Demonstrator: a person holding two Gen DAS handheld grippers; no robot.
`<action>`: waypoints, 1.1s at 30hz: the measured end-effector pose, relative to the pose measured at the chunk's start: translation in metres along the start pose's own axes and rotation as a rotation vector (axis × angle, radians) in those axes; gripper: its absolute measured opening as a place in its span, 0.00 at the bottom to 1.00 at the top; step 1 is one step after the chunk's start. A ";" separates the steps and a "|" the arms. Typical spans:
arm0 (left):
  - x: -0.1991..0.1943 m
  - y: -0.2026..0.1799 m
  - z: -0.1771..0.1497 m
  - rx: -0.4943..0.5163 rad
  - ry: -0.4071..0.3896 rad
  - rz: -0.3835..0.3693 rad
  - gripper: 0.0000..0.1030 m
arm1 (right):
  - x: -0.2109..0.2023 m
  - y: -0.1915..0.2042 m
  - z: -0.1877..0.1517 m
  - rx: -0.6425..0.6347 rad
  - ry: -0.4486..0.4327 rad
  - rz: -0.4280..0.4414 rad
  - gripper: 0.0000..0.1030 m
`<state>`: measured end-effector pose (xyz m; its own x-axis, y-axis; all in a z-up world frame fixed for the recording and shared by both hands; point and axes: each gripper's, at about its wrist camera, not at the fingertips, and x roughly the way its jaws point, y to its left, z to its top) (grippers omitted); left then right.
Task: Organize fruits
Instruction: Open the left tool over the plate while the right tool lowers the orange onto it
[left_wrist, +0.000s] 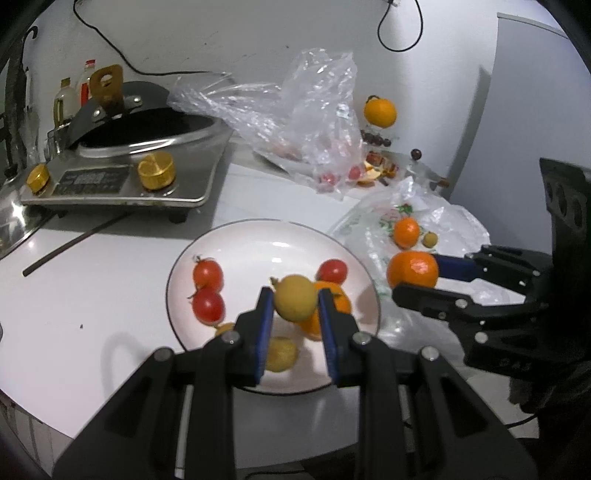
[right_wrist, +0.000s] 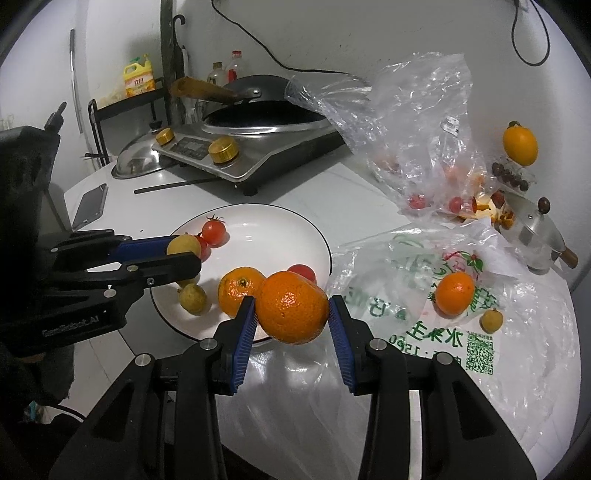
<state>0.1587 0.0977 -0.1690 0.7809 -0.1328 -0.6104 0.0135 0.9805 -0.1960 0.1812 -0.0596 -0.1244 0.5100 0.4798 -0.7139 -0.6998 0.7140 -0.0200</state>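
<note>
My left gripper (left_wrist: 295, 294) is shut on a small yellow fruit (left_wrist: 293, 304), held just above the white plate (left_wrist: 255, 236). On the plate lie three red tomatoes (left_wrist: 208, 274), an orange (left_wrist: 338, 301) and another yellow fruit (left_wrist: 281, 355). My right gripper (right_wrist: 291, 301) is shut on a big orange (right_wrist: 290, 314), hanging over the plate's (right_wrist: 258, 225) near right rim. The right wrist view shows the left gripper (right_wrist: 184, 253) coming in from the left with its yellow fruit (right_wrist: 181, 245). Another orange (right_wrist: 454, 293) and a small yellow fruit (right_wrist: 492, 319) rest on a printed plastic bag (right_wrist: 413, 332).
An induction cooker with a wok (right_wrist: 258, 122) stands behind the plate, with a dark stick (right_wrist: 173, 185) in front of it. Crumpled clear bags (right_wrist: 406, 122) with tomatoes lie at the back right. A metal kettle (right_wrist: 539, 236) and a phone (right_wrist: 90, 206) sit near the table edges.
</note>
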 end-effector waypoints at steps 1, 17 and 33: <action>0.002 0.002 0.000 0.001 0.002 0.003 0.24 | 0.002 0.000 0.001 0.000 0.002 0.000 0.41; 0.028 0.024 0.002 -0.044 0.042 -0.007 0.31 | 0.017 -0.002 0.013 -0.002 0.020 -0.004 0.41; -0.001 0.069 0.007 -0.112 -0.038 0.044 0.60 | 0.055 0.028 0.042 -0.047 0.035 0.035 0.41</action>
<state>0.1636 0.1669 -0.1767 0.8025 -0.0821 -0.5910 -0.0894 0.9628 -0.2551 0.2109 0.0083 -0.1345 0.4672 0.4857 -0.7388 -0.7401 0.6720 -0.0263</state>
